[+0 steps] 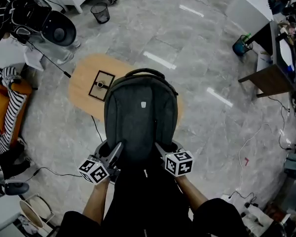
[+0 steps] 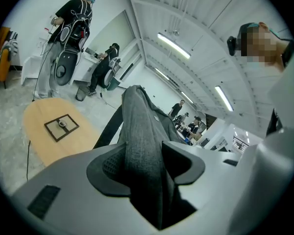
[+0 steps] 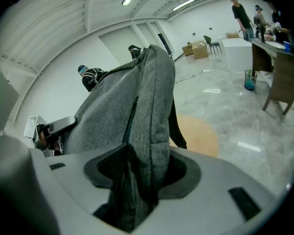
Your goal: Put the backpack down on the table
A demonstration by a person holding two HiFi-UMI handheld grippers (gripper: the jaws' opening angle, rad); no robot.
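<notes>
The left gripper (image 1: 116,149) is clenching its jaws on a fold of grey fabric at the left side of the backpack (image 1: 140,115). In the left gripper view the cloth is filling the gap between the two dark pads (image 2: 108,163) and is rising straight ahead of them. The right gripper (image 1: 160,148) is doing the same on the other side: its jaws are pressing on a fold of the bag near a zipper, and the cloth is standing up between them. So both grippers are grasping the backpack and each is carrying one side of it.

The bag is standing upright in front of both pairs of jaws, with its black top handle (image 1: 145,73) at the far end from them. The round wooden table (image 1: 84,83) is lying beyond and below the jaws, partly hidden under the bag. No view is showing whether the bottom of the bag is touching the tabletop. On the table, beyond the left jaws and beside the bag, a black square frame (image 1: 101,85) is lying flat with a small ring inside it.
</notes>
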